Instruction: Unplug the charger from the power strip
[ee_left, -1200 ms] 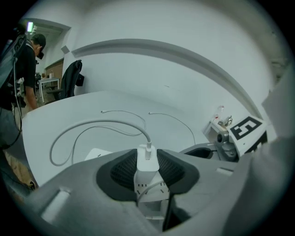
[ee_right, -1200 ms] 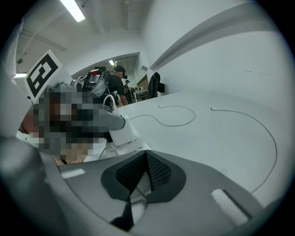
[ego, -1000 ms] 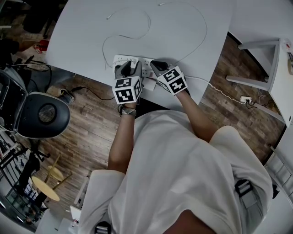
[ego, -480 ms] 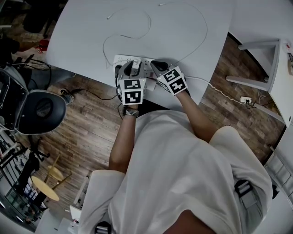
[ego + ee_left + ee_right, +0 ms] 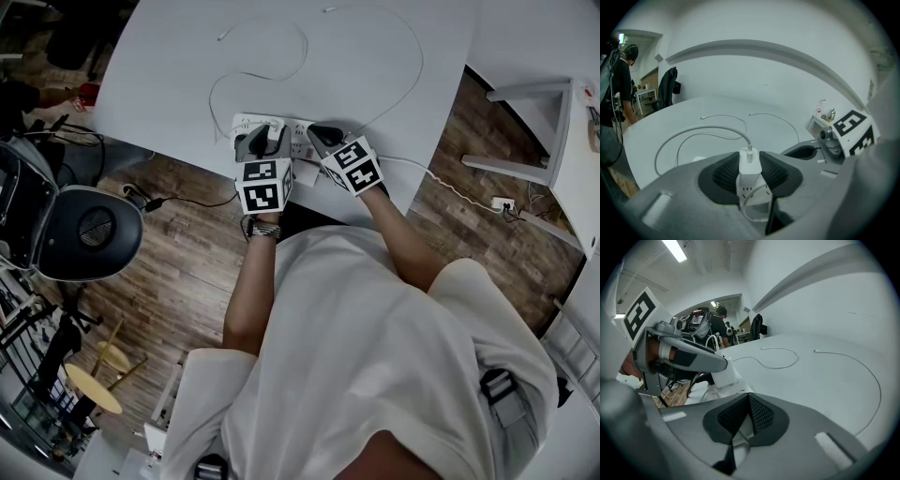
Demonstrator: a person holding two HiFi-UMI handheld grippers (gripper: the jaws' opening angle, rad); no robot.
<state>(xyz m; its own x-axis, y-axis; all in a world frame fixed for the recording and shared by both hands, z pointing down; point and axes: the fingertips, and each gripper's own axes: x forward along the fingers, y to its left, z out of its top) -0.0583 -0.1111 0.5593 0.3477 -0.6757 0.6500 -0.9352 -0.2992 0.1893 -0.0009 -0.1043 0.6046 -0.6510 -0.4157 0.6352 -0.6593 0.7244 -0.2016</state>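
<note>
The long white plastic power strip (image 5: 298, 129) lies on the big white table (image 5: 169, 84), close to the edge nearest the person. The small white block charger (image 5: 750, 169) stands in the strip's left end, between the left gripper's (image 5: 262, 141) jaws, with the right gripper (image 5: 322, 137) just to its right. Thin white cables (image 5: 713, 127) lie in loops on the table behind the strip.
</note>
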